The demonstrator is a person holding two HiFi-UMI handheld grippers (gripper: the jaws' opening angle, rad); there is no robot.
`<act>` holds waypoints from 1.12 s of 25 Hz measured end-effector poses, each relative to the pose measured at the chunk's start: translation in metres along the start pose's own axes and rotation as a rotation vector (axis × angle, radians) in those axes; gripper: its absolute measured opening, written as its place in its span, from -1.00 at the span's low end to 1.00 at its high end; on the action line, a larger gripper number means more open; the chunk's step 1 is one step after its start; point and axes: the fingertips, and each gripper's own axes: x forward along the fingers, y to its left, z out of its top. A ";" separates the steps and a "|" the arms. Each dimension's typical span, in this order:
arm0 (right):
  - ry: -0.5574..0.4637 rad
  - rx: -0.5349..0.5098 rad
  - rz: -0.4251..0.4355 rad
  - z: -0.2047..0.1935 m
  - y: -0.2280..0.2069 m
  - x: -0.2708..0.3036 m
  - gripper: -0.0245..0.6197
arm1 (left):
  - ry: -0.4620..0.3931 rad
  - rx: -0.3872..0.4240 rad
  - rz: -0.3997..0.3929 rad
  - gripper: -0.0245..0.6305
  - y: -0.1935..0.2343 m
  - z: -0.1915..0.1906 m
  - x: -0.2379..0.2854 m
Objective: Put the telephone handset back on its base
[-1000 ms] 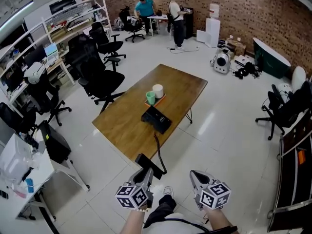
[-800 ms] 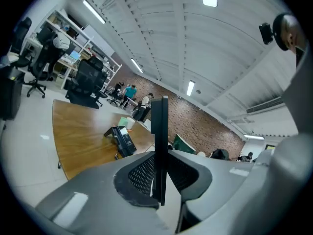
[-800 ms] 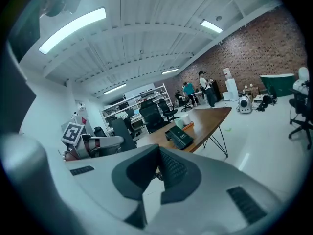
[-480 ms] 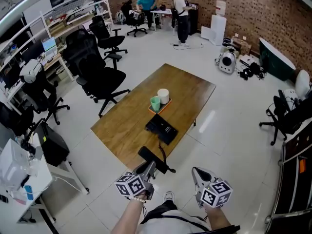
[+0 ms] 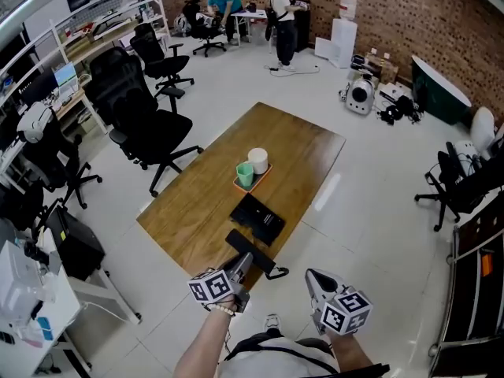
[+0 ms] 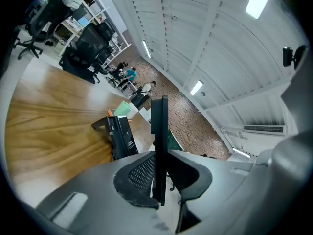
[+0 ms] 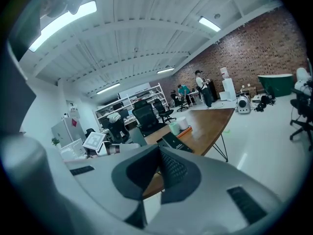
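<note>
Black handset [image 5: 236,241], clamped in left gripper [image 5: 243,261], now reaches over table's [image 5: 299,144] near edge — base [image 5: 257,218] closer than before; right gripper [image 5: 315,279] pinched together, empty.

Grips the telephone handset [image 5: 260,262] edge-on in the left tool [image 5: 242,264] at the worktop's [image 5: 205,211] near edge, forearm [image 5: 206,341] reaching forward. Holds the right tool [image 5: 313,278] off the worktop, jaws together, empty.
</note>
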 end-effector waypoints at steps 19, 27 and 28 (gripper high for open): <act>0.040 0.011 -0.007 -0.006 -0.025 0.064 -0.92 | 0.004 -0.117 -0.079 -0.70 0.095 0.007 0.087; 0.061 0.031 -0.028 -0.012 -0.034 0.061 -0.92 | -0.039 -0.197 -0.080 -0.70 0.118 0.011 0.098; 0.063 0.034 -0.032 -0.013 -0.035 0.060 -0.92 | -0.038 -0.203 -0.080 -0.70 0.119 0.011 0.100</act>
